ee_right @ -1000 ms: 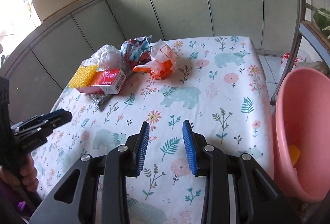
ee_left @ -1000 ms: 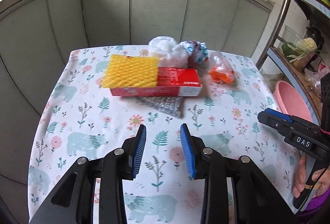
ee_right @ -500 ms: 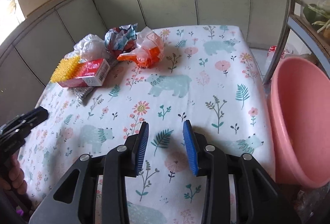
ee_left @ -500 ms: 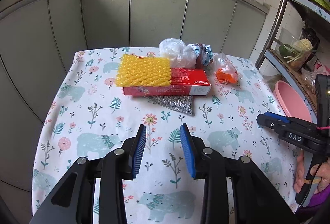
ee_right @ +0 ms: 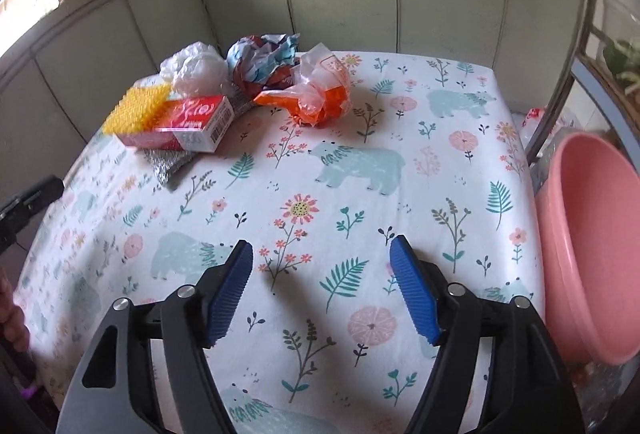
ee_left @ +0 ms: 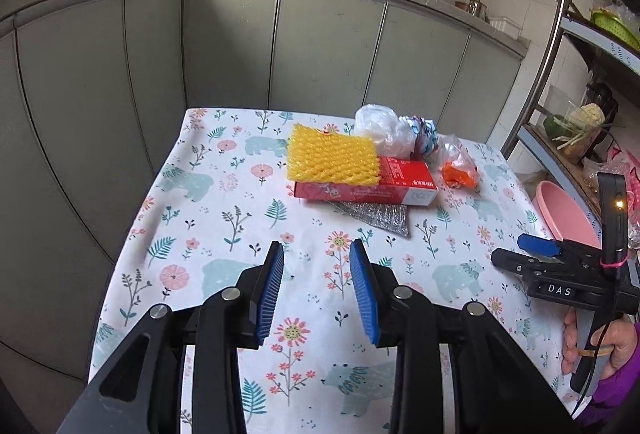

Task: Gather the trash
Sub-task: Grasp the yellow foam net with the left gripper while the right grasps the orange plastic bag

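Trash lies at the far end of the floral tablecloth (ee_left: 224,234): a yellow foam net (ee_left: 332,154) on a red box (ee_left: 400,182), a silver foil bag (ee_left: 380,214) under the box, a white plastic bag (ee_left: 384,130), a crumpled colourful wrapper (ee_right: 260,54) and an orange plastic bag (ee_right: 316,94). My left gripper (ee_left: 316,290) is open and empty, well short of the box. My right gripper (ee_right: 322,290) is open wide and empty over the near table; it also shows in the left wrist view (ee_left: 536,246).
A pink basin (ee_right: 592,234) stands just off the table's right edge, beside a metal rack pole (ee_right: 576,34). Green cabinet doors (ee_left: 320,46) close off the far side. The rack's shelves (ee_left: 580,138) hold vegetables at the right.
My right gripper's jaws have opened much wider. Both grippers have pulled back and risen a little, so the trash looks farther away in the left wrist view.
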